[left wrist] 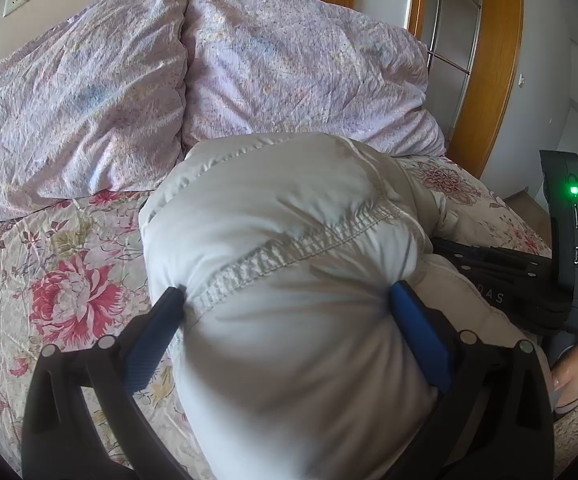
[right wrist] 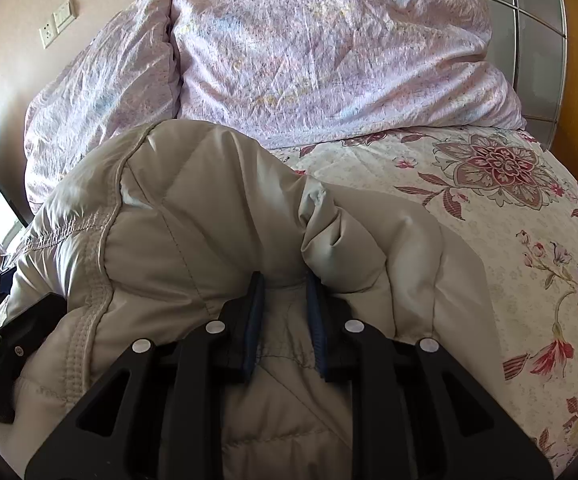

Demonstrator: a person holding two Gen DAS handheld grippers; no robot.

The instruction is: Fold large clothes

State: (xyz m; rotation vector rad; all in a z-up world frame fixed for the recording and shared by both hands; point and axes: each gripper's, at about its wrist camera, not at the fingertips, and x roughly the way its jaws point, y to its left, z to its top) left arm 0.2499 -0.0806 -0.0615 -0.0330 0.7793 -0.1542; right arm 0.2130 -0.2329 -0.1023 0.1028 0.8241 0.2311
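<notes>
Bedroom: bed (left wrist: 49, 240) under a floral quilt, two lilac pillows (left wrist: 89, 100) against the wall at its head. Item: pale grey-beige padded jacket (left wrist: 289, 220), bundled thick, lying mid-bed with its long axis running away toward the pillows. Left gripper (left wrist: 287, 300): fingers at full spread, pads pressed into either flank of the puffy bulk. Right gripper (right wrist: 285, 300): fingers narrow, pinching a fold of the jacket's near edge. Both hands at the near end; jacket extends straight ahead of each.
</notes>
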